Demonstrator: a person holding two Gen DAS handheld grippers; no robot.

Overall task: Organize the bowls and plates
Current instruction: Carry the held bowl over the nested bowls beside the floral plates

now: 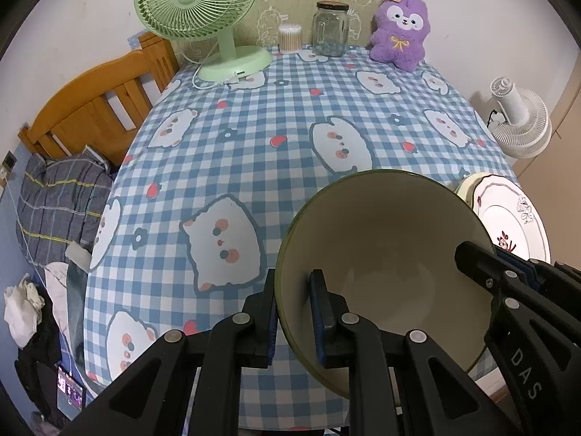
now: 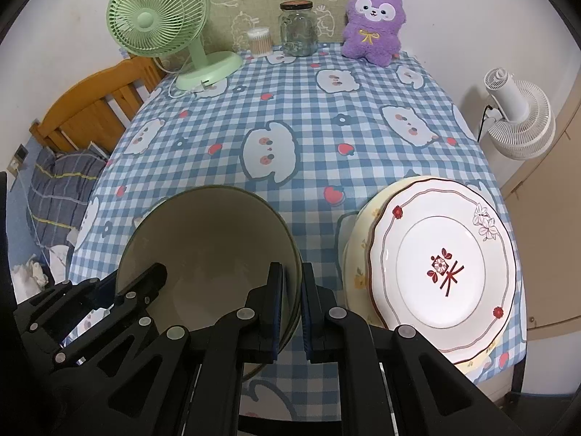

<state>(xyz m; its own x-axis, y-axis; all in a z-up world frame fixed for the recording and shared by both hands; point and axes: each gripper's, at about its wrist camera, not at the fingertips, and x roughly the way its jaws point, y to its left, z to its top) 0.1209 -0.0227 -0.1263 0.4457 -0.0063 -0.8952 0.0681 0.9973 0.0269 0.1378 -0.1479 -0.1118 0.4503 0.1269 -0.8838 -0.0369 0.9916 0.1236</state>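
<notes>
Left view: left gripper (image 1: 292, 312) clamped on bowl (image 1: 385, 239) rim at 9 o'clock; right view: right gripper (image 2: 292, 312) pinching rim at 3, plates (image 2: 446, 276) just beside—best lowered level, released together.

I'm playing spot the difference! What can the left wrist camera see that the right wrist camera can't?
Only the left view shows the phone-like lit screen on the floor. Only the right view shows the whole flowered plate and the yellow plate under it. Both show the green-rimmed bowl, pinched by the left tongs and right tongs on opposite rims, plus the green fan and purple plush.
</notes>
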